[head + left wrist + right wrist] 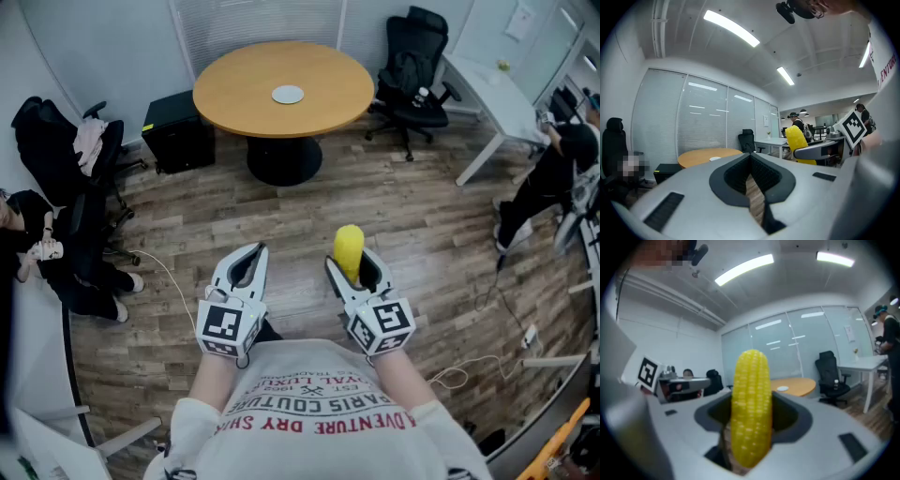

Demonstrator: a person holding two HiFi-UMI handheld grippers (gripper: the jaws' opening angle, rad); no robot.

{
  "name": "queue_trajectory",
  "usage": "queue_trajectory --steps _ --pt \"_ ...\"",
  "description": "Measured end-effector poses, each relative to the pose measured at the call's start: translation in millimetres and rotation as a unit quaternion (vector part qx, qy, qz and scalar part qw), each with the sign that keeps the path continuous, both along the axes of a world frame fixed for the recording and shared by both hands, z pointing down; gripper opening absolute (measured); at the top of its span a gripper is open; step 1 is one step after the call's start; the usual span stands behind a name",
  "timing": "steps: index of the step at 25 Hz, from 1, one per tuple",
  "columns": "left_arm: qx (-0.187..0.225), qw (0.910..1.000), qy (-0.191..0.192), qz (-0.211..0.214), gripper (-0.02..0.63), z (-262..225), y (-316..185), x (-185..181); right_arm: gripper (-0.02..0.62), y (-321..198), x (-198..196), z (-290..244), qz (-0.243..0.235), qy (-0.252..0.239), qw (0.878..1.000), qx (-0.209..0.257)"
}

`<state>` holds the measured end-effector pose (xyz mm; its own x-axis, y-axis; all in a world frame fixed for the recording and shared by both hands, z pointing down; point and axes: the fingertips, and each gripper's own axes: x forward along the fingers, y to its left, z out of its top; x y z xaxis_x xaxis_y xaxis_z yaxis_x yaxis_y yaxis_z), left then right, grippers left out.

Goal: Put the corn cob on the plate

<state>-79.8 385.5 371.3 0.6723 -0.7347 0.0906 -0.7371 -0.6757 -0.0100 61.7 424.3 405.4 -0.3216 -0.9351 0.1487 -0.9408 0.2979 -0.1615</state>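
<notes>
A yellow corn cob (348,251) stands upright between the jaws of my right gripper (354,267), which is shut on it. In the right gripper view the corn cob (750,413) fills the middle and hides the jaw tips. My left gripper (247,255) is held level beside it on the left, shut with nothing in it. Its tips meet in the left gripper view. A small white plate (288,94) lies on the round wooden table (234,84) some way ahead of both grippers. Both are held in the air over the wooden floor.
A black office chair (412,70) stands right of the table, and a black box (176,131) left of it. A white desk (487,94) and a person (553,178) are at the right. A chair with clothes (80,159) is at the left. Cables (511,328) lie on the floor.
</notes>
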Motion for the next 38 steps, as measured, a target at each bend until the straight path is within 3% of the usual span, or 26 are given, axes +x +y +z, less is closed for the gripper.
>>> queue_trajectory --steps 7,15,24,31,38 --pt "0.003 1.0 -0.003 0.006 0.034 7.5 -6.2 2.8 0.265 -7.3 3.4 4.5 0.002 0.0 1.0 -0.006" --pt "0.0 0.9999 -0.005 0.009 0.034 12.3 -7.8 4.6 0.265 -7.6 9.7 10.9 0.015 -0.037 0.999 -0.02" --pt "-0.012 0.9996 -0.011 0.025 0.034 23.9 -18.4 19.0 0.265 -21.5 23.9 21.3 0.025 -0.033 0.999 -0.033" --pt "-0.019 0.9995 -0.009 0.024 0.034 35.6 -66.7 11.9 0.267 -68.0 22.2 31.1 0.033 -0.035 0.998 -0.041" --pt "-0.022 0.9991 0.001 0.037 0.034 34.6 -165.8 -2.9 0.267 -160.4 7.3 33.4 0.05 -0.035 0.997 -0.056"
